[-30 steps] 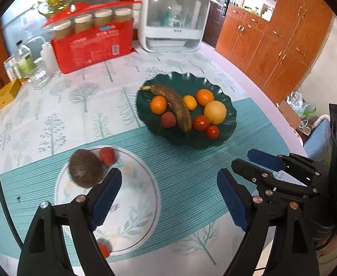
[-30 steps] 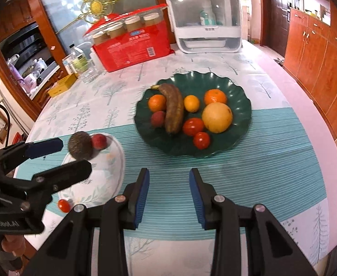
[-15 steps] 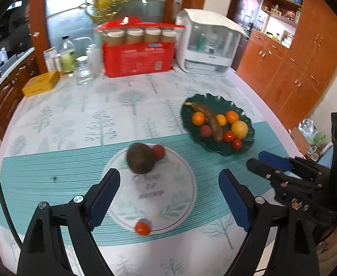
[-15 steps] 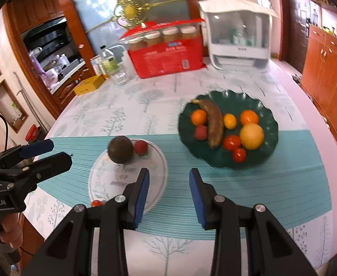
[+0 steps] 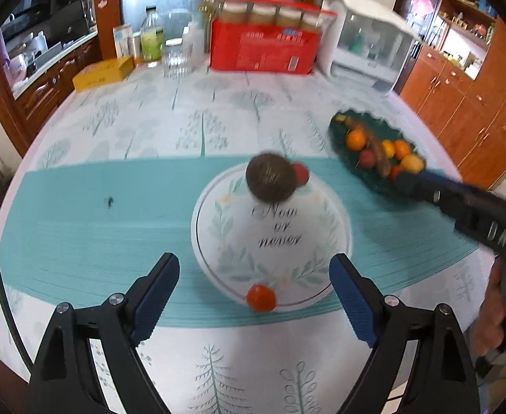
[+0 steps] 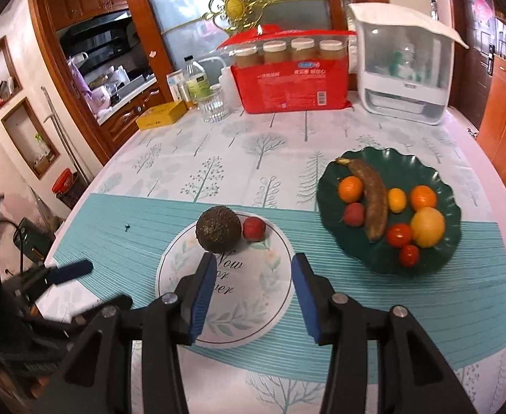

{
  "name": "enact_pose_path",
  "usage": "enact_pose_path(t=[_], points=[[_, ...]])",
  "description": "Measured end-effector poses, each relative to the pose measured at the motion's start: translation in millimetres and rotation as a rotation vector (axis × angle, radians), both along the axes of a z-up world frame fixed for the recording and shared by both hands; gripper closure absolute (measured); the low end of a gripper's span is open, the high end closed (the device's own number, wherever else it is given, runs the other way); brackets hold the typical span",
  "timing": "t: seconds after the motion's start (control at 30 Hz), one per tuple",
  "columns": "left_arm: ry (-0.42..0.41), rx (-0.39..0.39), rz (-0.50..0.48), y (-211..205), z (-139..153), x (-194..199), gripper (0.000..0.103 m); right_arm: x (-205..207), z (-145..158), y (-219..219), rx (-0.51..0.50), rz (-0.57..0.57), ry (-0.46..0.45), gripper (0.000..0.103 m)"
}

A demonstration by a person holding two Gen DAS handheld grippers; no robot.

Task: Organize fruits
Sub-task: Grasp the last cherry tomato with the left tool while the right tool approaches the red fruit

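Approach step: left gripper [image 5: 254, 270] released, empty, small tomato [image 5: 260, 297] just ahead between its fingers, on white plate [image 5: 204, 238] rim. Right gripper [image 6: 253, 286] released, empty. Next: lower, clench on tomato.

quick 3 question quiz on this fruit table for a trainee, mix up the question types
1. True or false: the left gripper is shut on the small tomato.
2. Multiple choice: the banana lies on A) the white plate B) the green plate C) the bare tablecloth.
3. Fill in: beside the avocado on the white plate sits a small ____ fruit.

Key: 1 false, both grippers, the right gripper too, are open and empty; 2 B; 3 red.
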State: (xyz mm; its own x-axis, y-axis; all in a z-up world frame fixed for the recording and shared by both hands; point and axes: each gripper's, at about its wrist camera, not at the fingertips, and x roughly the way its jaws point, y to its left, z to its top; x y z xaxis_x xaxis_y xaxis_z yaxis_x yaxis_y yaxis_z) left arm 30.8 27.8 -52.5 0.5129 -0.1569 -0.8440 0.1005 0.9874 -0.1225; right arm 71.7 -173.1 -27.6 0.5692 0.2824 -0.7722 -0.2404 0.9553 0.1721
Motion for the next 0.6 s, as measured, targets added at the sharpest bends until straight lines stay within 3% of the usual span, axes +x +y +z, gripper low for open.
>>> enact_pose_path(t=[0.07,0.17,0.6], points=[[0.02,0.0,-0.001,-2,-14,-2,0.016,6,-8,3,-0.001,0.008,0.014,0.058],[0.048,-0.002,0.001,-4,-35,-2,0.024,15,-21,7,-0.012,0.016,0.033,0.058],[0.121,-0.035,-0.018,-19,-77,6,0.071,63,-67,11,-0.002,0.024,0.111,0.058]])
